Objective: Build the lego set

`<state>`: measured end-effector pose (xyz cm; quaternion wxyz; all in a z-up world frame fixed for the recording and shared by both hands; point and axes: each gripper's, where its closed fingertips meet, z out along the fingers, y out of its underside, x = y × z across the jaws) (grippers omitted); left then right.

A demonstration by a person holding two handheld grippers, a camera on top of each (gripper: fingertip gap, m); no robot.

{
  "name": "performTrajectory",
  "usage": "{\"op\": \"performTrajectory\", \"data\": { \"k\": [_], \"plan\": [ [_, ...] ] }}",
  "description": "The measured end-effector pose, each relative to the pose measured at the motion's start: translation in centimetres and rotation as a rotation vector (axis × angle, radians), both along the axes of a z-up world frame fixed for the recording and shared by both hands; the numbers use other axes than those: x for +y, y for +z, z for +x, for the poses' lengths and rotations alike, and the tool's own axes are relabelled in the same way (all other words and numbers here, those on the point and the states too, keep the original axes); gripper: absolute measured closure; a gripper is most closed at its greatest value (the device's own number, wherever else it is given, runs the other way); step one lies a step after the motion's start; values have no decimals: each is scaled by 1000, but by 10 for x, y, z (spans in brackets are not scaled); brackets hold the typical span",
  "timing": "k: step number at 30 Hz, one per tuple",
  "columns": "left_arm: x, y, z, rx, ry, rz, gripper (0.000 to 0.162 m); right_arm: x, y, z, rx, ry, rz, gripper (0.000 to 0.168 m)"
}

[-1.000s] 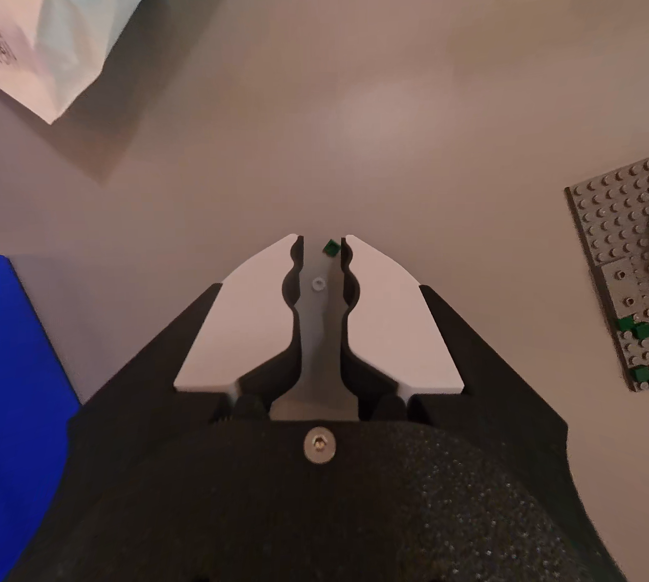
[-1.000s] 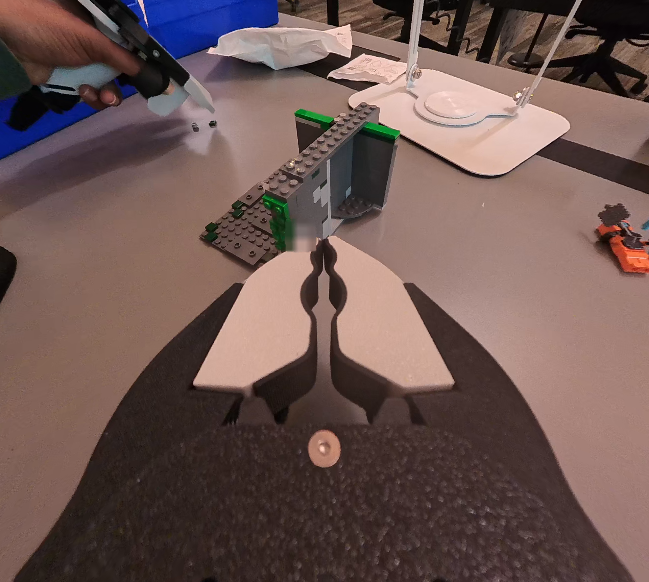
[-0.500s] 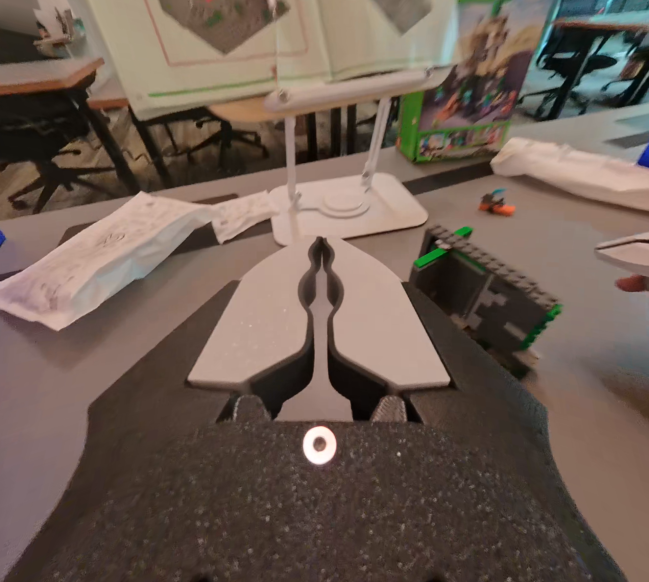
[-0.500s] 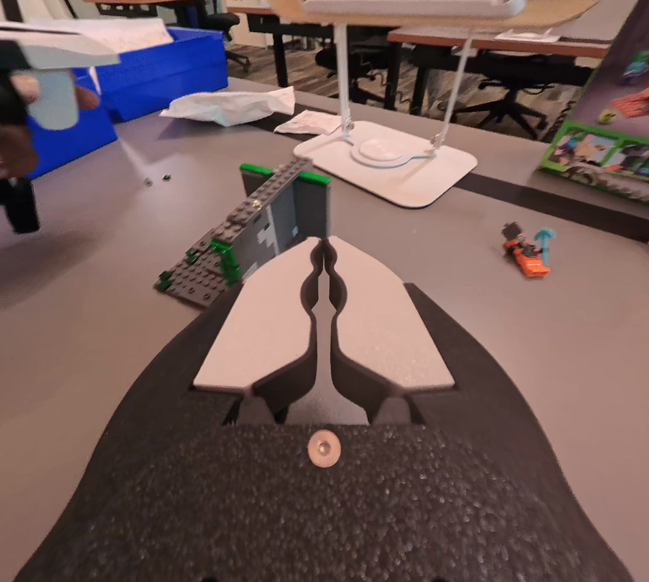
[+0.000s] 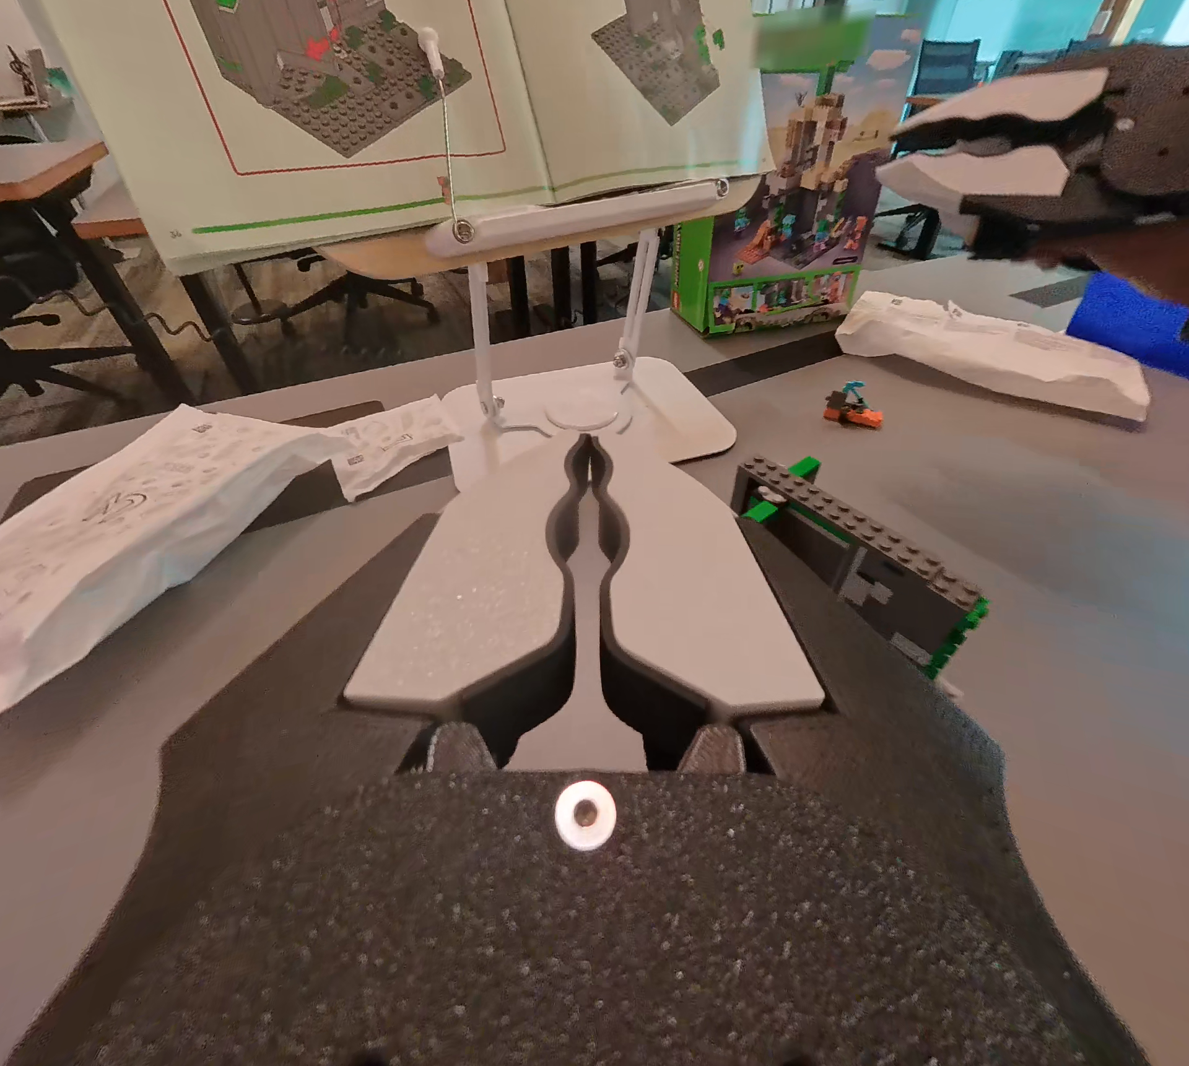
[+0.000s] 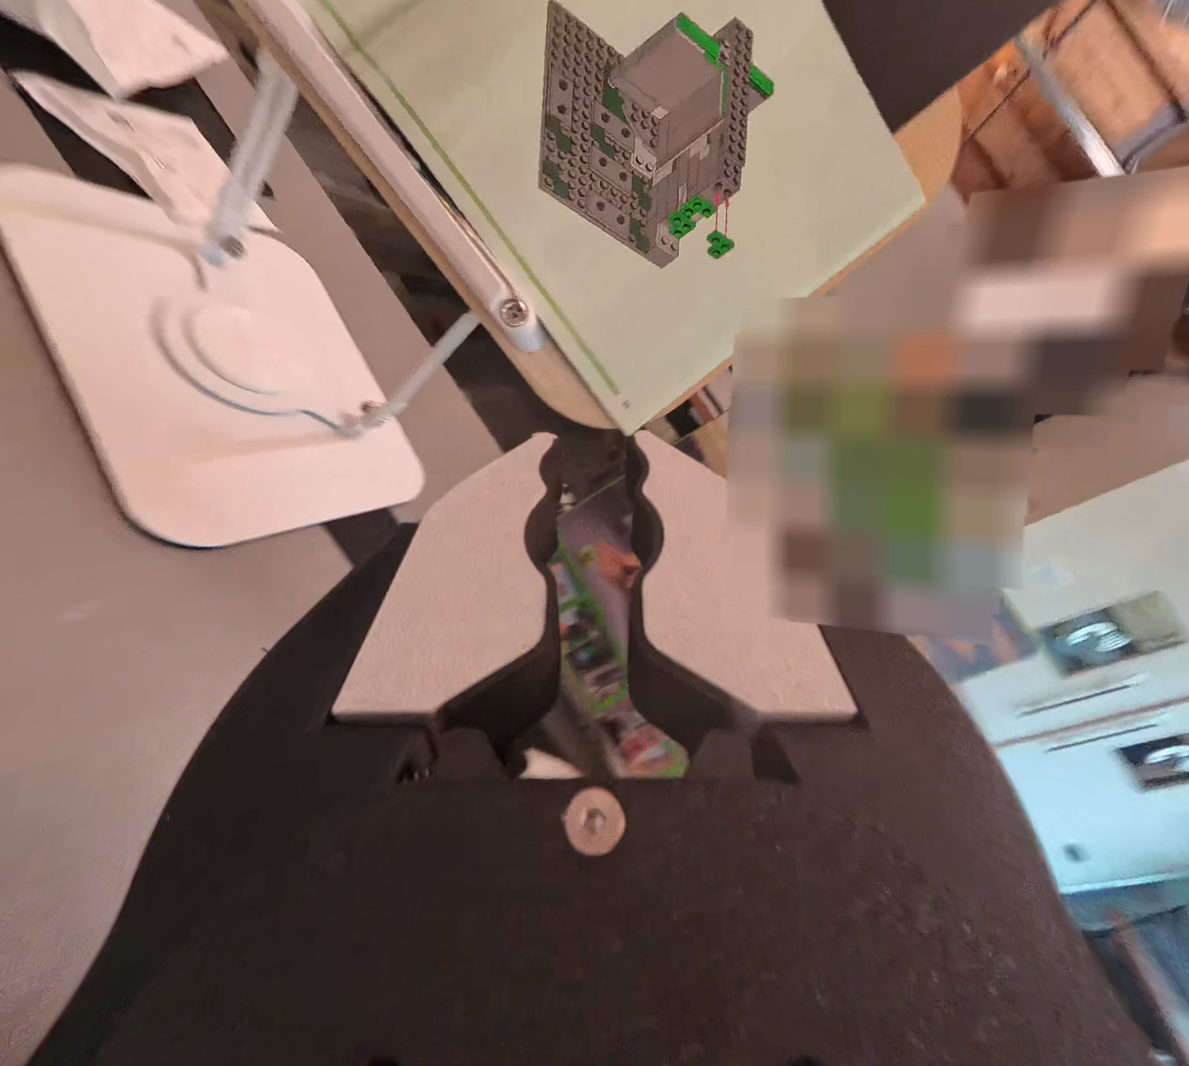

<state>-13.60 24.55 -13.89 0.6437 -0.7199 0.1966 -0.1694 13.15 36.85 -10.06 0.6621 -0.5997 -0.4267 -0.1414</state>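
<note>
Both our grippers have risen toward the open pale-green instruction booklet [image 5: 399, 70] — left gripper [image 5: 587, 446] pinched closed, empty; right gripper [image 6: 593, 446] narrowly parted, seemingly empty, though blurred.

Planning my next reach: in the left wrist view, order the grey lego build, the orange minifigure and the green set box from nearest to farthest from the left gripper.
1. Grey lego build, just right of the left gripper.
2. Orange minifigure, farther right on the table.
3. Green set box, at the far table edge.

Left hand-held gripper [image 5: 587, 446] sits level, fingertips pressed together, nothing between them. Right hand-held gripper [image 6: 593, 443] is raised and rolled sideways, fingers narrowly parted, empty.
</note>
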Motion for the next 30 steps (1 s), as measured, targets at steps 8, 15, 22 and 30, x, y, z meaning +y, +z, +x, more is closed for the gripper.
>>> {"op": "performTrajectory", "data": {
  "k": [8, 15, 22, 30],
  "plan": [
    [29, -9, 10, 67, 11, -1, 162, 72, -3, -13, -296, 79, 109, 147],
    [36, -25, 11, 89, 15, -24, 162, 84, -16, -14, -435, 156, 125, 146],
    [37, -28, 10, 103, 20, -28, 162, 86, -18, -15, -465, 198, 81, 155],
    [35, -32, 12, 106, 11, -37, 162, 87, -16, -10, -475, 246, -67, 160]
  ]
}}
